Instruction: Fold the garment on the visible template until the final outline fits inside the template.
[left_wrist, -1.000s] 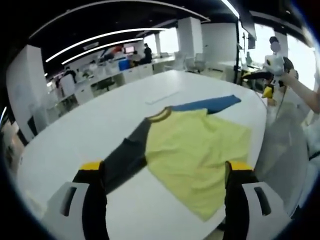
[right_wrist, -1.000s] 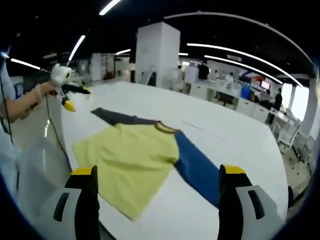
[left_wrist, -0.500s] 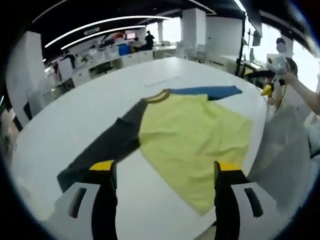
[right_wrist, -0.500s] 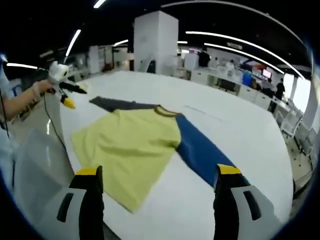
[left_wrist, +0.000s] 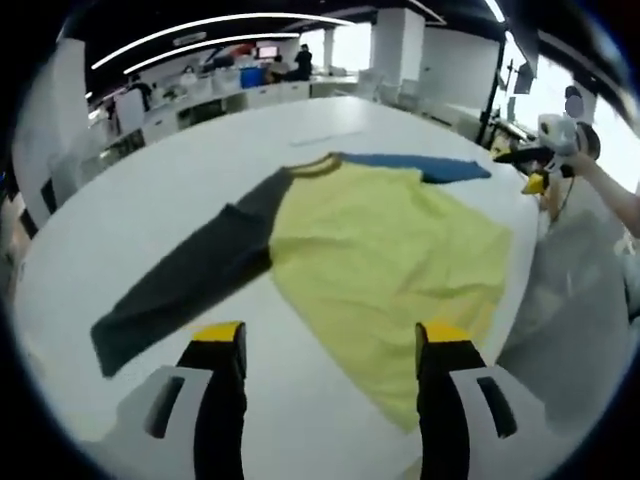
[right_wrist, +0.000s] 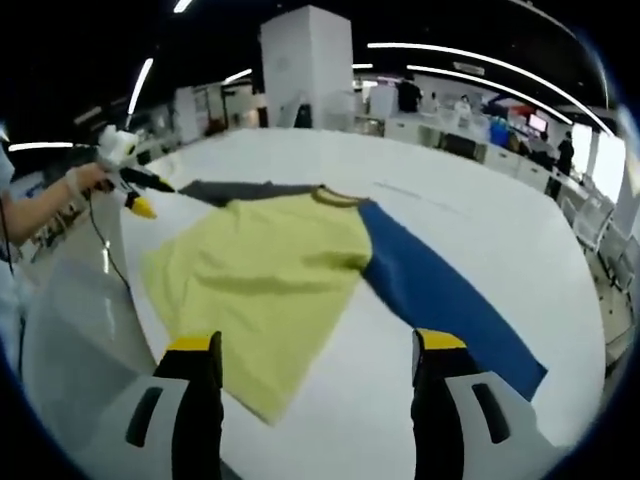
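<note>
The shirt (left_wrist: 385, 235) lies flat on the bench (left_wrist: 150, 200), sleeves stretched sideways; the spread, empty left hand-held gripper (left_wrist: 330, 345) faces the grey sleeve (left_wrist: 185, 285), the right hand-held gripper (right_wrist: 315, 355), likewise spread, the blue sleeve (right_wrist: 445, 300).

The left gripper view looks from above the shirt's (left_wrist: 385, 240) grey-sleeve side, the right gripper view from its blue-sleeve side. Both face down and forward over the near white table (right_wrist: 480, 225), sharing the shirt and far office desks.
</note>
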